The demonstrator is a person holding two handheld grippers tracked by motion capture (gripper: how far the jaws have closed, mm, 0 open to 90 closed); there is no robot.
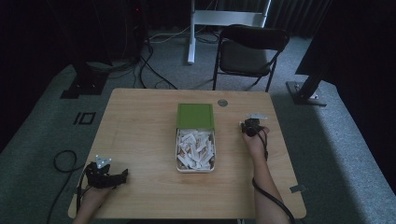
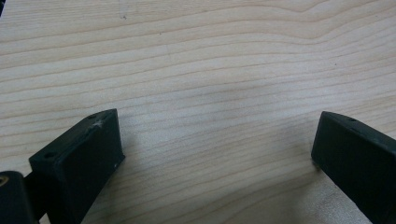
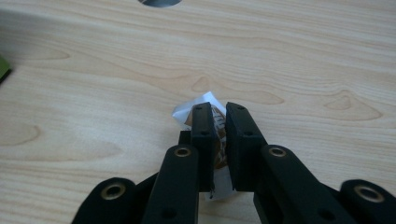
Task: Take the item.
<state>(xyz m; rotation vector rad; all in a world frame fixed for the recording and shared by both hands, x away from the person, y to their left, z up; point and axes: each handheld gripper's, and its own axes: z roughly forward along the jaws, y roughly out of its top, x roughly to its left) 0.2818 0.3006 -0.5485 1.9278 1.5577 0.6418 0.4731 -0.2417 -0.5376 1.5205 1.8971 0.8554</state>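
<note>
In the high view, a wooden counter (image 1: 140,140) is seen with an open tin (image 1: 195,169) at its middle, filled with small white sachets (image 1: 195,148); its green lid (image 1: 195,115) is laid flat just beyond it. The left tool (image 1: 122,175) is held low over the near left part of the counter, well apart from the tin. The right tool (image 1: 243,125) is held to the right of the tin, near the lid. A folding chair (image 1: 250,51) is seen on the floor behind.

In the left gripper view, the left tool (image 2: 217,154) is spread wide over bare wood, with nothing between its jaws.

In the right gripper view, the right tool (image 3: 219,114) is pressed onto a white sachet (image 3: 205,103) with brown print, which is pinched just above the counter.
</note>
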